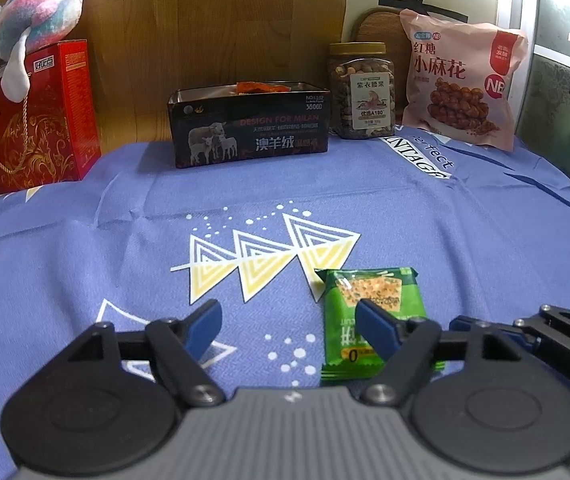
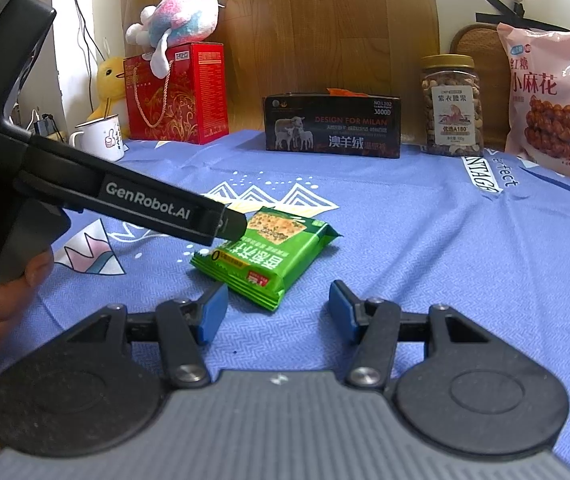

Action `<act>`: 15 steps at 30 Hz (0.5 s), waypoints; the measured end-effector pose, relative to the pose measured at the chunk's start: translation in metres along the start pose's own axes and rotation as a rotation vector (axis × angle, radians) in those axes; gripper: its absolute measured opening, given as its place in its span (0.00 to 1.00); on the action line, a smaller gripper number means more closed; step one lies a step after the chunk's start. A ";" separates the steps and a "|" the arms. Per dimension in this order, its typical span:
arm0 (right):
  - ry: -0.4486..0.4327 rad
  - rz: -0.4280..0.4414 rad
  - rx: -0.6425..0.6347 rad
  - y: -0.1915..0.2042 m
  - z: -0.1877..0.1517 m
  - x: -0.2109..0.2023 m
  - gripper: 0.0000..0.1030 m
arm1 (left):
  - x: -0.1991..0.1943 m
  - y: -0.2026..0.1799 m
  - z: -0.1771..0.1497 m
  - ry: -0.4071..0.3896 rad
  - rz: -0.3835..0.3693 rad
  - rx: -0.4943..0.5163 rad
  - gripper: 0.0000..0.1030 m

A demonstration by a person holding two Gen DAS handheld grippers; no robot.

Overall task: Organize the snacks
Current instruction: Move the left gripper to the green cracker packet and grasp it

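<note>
A green cracker packet (image 1: 373, 312) lies flat on the blue tablecloth (image 1: 125, 240); it also shows in the right wrist view (image 2: 269, 256). My left gripper (image 1: 289, 324) is open, its right finger over the packet and its left finger on bare cloth. My right gripper (image 2: 277, 312) is open and empty, just in front of the packet's near corner. A black open box (image 1: 251, 126) with an orange snack inside stands at the back; it also shows in the right wrist view (image 2: 333, 126). The left gripper's body (image 2: 97, 192) reaches in above the packet.
A nut jar (image 1: 361, 90) and a pink snack bag (image 1: 461, 80) stand at the back right. A red gift box (image 1: 33, 116) with a plush toy (image 1: 33, 24) on top is back left. A white mug (image 2: 101, 136) and a yellow plush (image 2: 111, 84) sit left.
</note>
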State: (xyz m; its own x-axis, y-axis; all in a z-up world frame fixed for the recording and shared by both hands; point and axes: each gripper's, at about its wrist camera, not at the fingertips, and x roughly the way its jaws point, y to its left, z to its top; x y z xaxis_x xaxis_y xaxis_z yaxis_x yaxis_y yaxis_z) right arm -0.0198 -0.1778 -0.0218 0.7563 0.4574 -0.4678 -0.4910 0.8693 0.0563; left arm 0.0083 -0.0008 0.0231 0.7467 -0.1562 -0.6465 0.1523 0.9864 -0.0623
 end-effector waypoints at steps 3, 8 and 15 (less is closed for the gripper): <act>-0.001 0.002 0.001 0.000 0.000 0.000 0.57 | 0.001 0.000 0.000 0.000 -0.001 0.002 0.73; -0.002 0.002 0.000 0.000 0.000 0.000 0.57 | 0.001 -0.002 -0.001 0.001 -0.002 0.006 0.73; -0.001 0.004 -0.002 0.002 0.000 0.000 0.57 | 0.002 -0.002 -0.001 0.003 -0.006 0.006 0.73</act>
State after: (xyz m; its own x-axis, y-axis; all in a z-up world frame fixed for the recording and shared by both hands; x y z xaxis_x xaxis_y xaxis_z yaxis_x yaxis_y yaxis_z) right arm -0.0208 -0.1765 -0.0216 0.7549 0.4612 -0.4663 -0.4949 0.8671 0.0563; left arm 0.0087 -0.0029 0.0213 0.7436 -0.1614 -0.6488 0.1606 0.9851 -0.0610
